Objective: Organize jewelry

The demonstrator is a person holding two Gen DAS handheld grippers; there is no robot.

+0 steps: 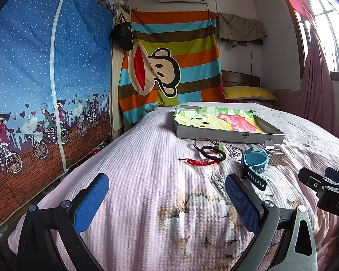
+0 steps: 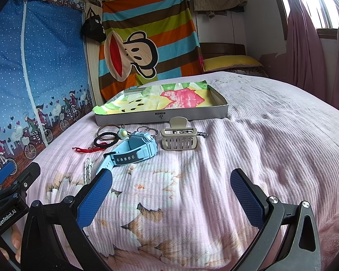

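Both hand-held grippers hover low over a bed [image 2: 271, 135] covered in a pale pink ribbed blanket, and each stands wide open with nothing between its blue pads.

Ahead of the left hand-held gripper [image 1: 167, 194] and a little to its right lies the jewelry. A white chain clip [image 1: 219, 185] lies just beside its right finger, a red cord bracelet [image 1: 201, 162] farther ahead, and black and brown hair ties [image 1: 211, 150] beyond that.

From the right hand-held gripper [image 2: 171, 187], the blue watch [image 2: 135, 149] lies ahead and to the left, its strap end reaching close to the left finger. A beige claw hair clip [image 2: 178, 139] sits straight ahead, just beside the watch, with silver rings [image 2: 150, 131] behind them.

Past all of these, farther from both hand-held grippers, rests a shallow grey box [image 2: 165, 115] lined with a bright floral cloth [image 2: 160, 100]; none of the jewelry is in it.
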